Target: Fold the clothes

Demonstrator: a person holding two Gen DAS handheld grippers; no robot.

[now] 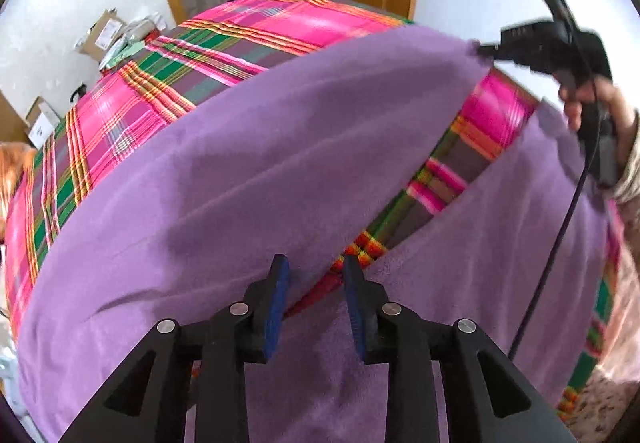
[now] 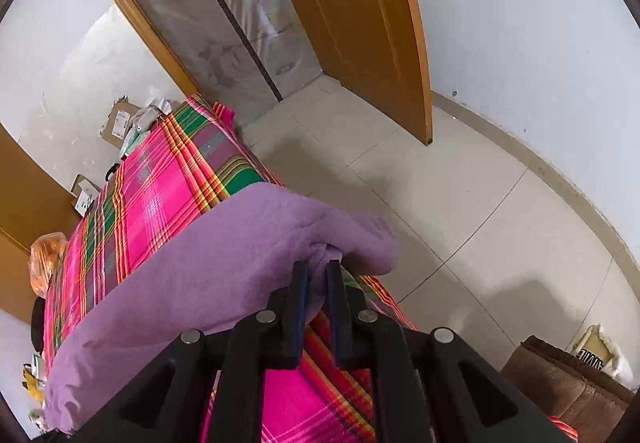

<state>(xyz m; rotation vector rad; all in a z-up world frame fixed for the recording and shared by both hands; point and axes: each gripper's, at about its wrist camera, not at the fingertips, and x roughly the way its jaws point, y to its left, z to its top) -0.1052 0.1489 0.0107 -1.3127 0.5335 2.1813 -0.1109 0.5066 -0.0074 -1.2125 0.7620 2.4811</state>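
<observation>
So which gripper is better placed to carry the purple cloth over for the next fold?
Right, probably. The right gripper is already pinching an edge of the purple cloth above the plaid bedcover. The left gripper is open, holding nothing.

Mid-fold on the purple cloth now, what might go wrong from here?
1. The right gripper pinches only a small bunch of the purple garment at its corner; it might slip out when pulled.
2. The left gripper is open with the cloth's edge between its fingers, not clamped, so that side may sag or drag across the plaid bedspread.
</observation>
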